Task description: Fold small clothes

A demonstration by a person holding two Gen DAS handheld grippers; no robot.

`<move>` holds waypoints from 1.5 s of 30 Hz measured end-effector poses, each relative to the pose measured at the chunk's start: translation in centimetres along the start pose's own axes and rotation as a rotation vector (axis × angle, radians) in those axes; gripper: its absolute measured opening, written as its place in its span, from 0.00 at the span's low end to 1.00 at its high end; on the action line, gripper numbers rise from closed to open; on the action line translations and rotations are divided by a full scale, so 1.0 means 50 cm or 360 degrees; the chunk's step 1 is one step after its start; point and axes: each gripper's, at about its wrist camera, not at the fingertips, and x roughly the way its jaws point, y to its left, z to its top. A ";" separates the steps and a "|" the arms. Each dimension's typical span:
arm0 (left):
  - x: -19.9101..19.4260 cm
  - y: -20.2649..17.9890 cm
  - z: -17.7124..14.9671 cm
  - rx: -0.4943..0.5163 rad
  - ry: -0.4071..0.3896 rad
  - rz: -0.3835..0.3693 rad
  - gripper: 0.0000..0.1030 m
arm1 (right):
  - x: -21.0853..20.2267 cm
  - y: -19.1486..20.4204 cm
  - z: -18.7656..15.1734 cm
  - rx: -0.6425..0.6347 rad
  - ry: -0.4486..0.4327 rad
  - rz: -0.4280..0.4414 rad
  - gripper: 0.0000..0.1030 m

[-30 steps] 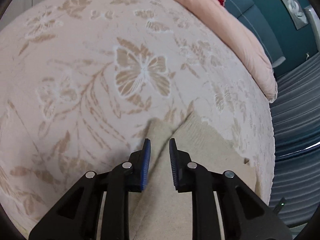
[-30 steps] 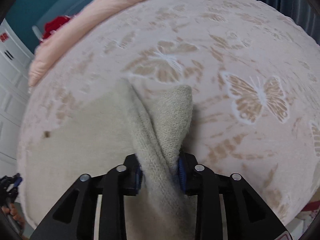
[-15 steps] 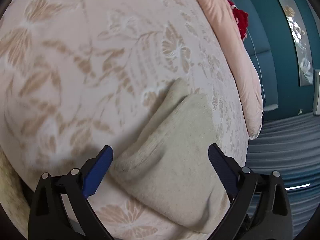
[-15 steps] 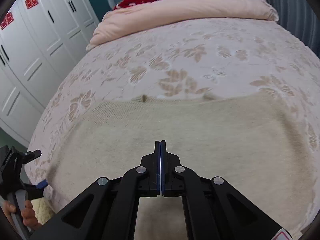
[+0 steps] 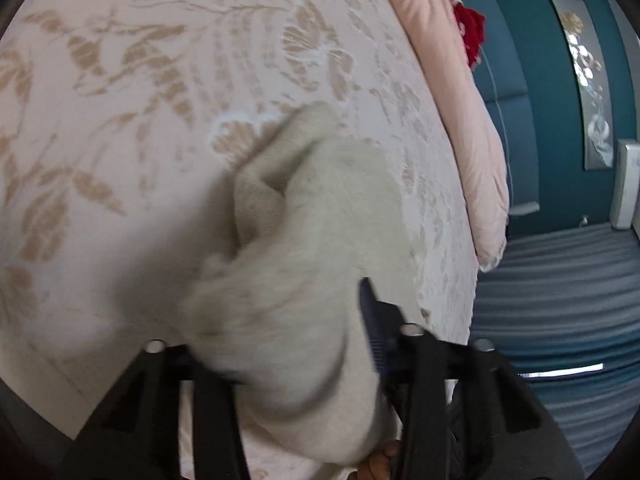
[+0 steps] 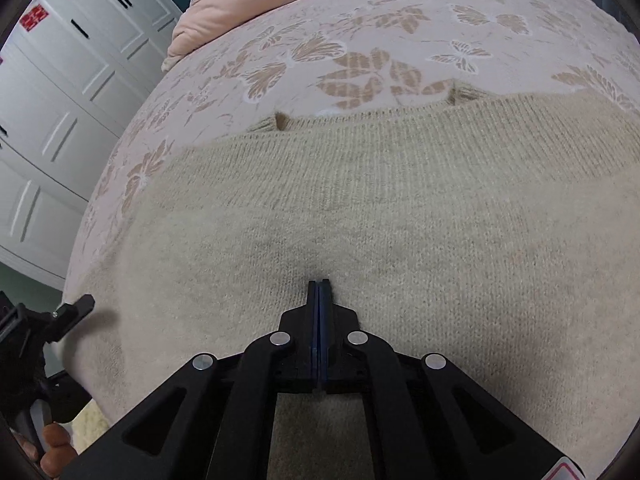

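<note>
A beige knitted garment (image 6: 380, 208) lies spread on a bed with a pink butterfly-patterned cover (image 6: 360, 40). My right gripper (image 6: 319, 286) is shut and empty, its tips pressed down on the middle of the knit. In the left wrist view a bunched fold of the same garment (image 5: 304, 264) fills the space between the fingers of my left gripper (image 5: 280, 316). Its right finger (image 5: 372, 320) shows against the cloth; the left finger is hidden behind it. The left gripper also shows at the garment's left edge in the right wrist view (image 6: 68, 312).
A folded pink duvet (image 5: 460, 120) lies along the head of the bed, with a red item (image 5: 470, 32) behind it. White wardrobe doors (image 6: 60, 80) stand to the left of the bed. A teal wall (image 5: 540, 80) and grey striped surface (image 5: 560, 300) lie beyond the bed's edge.
My left gripper was wide open over the garment's end; it has closed in around a raised fold. My right gripper let go of the cloth, shut, and now presses on the garment's middle.
</note>
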 end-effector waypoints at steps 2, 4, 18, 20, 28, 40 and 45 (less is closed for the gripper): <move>-0.015 -0.076 -0.019 0.0164 -0.0015 -0.0062 0.22 | -0.036 -0.017 -0.007 0.0091 -0.0061 0.0047 0.00; -0.029 -0.170 -0.053 0.0350 0.0003 -0.0155 0.22 | -0.101 -0.040 -0.026 0.0148 -0.0202 -0.0001 0.11; 0.226 -0.403 -0.535 0.1110 0.0803 -0.0202 0.38 | -0.441 -0.340 -0.169 0.0507 -0.0447 -0.0140 0.44; 0.188 -0.362 -0.533 0.1078 0.0733 -0.0222 0.72 | -0.446 -0.337 -0.168 0.0505 -0.0451 -0.0076 0.54; 0.093 -0.267 -0.494 0.1488 0.0368 0.0149 0.90 | -0.438 -0.317 -0.161 0.0592 -0.0434 0.0037 0.58; 0.130 -0.233 -0.470 0.1752 0.0231 0.0442 0.90 | -0.377 -0.267 -0.162 0.0476 -0.0293 -0.0044 0.50; 0.130 -0.220 -0.476 0.1816 0.0222 0.0461 0.90 | -0.397 -0.231 -0.112 0.0463 -0.0327 0.0174 0.18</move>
